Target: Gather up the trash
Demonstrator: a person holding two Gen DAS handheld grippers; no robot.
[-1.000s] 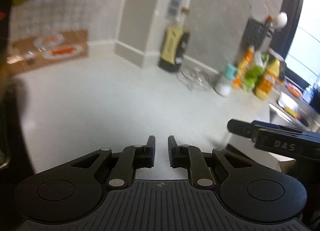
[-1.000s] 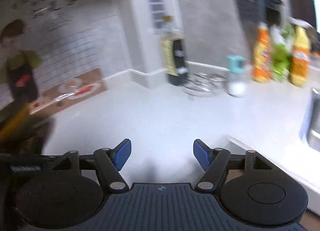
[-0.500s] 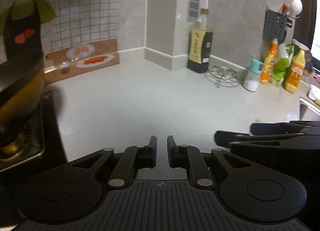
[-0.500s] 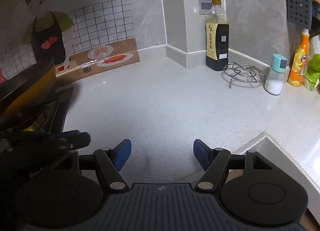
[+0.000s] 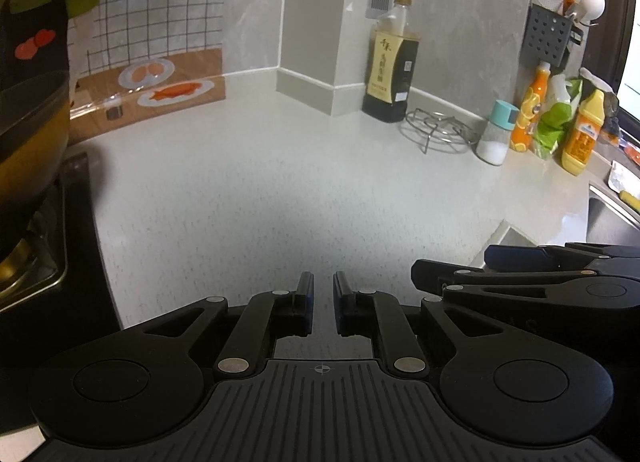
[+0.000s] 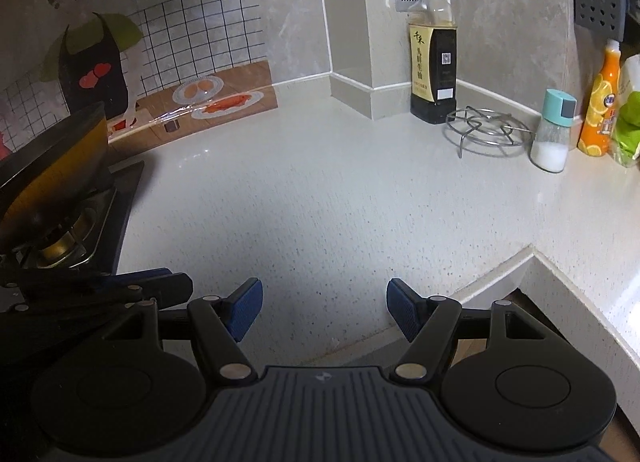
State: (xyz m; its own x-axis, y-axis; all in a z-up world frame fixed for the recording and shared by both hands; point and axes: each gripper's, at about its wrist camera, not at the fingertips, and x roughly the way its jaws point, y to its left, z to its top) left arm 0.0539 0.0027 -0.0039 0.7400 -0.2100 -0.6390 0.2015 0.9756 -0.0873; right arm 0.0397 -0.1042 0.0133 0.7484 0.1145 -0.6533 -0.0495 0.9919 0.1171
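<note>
No loose trash shows on the white speckled countertop [image 5: 280, 190] in either view. My left gripper [image 5: 323, 294] is nearly shut, a narrow gap between its pads, and holds nothing. My right gripper [image 6: 324, 302] is open and empty above the counter's front edge. The right gripper also shows at the right of the left wrist view [image 5: 520, 274], and the left gripper shows at the left of the right wrist view [image 6: 120, 286]. Both hover low over the near part of the counter.
A wok [image 6: 52, 166] sits on the gas stove [image 6: 80, 230] at left. A soy sauce bottle [image 6: 434, 58], wire trivet [image 6: 488, 130], salt shaker [image 6: 554, 134] and detergent bottles [image 5: 580, 130] line the back right. A sink [image 5: 612, 214] lies at far right. The counter edge [image 6: 500, 274] notches inward.
Both views swung left and steadied from blur a second ago; the stove and wok came into view. Since half a second ago, almost nothing has moved. Jaw openings are unchanged.
</note>
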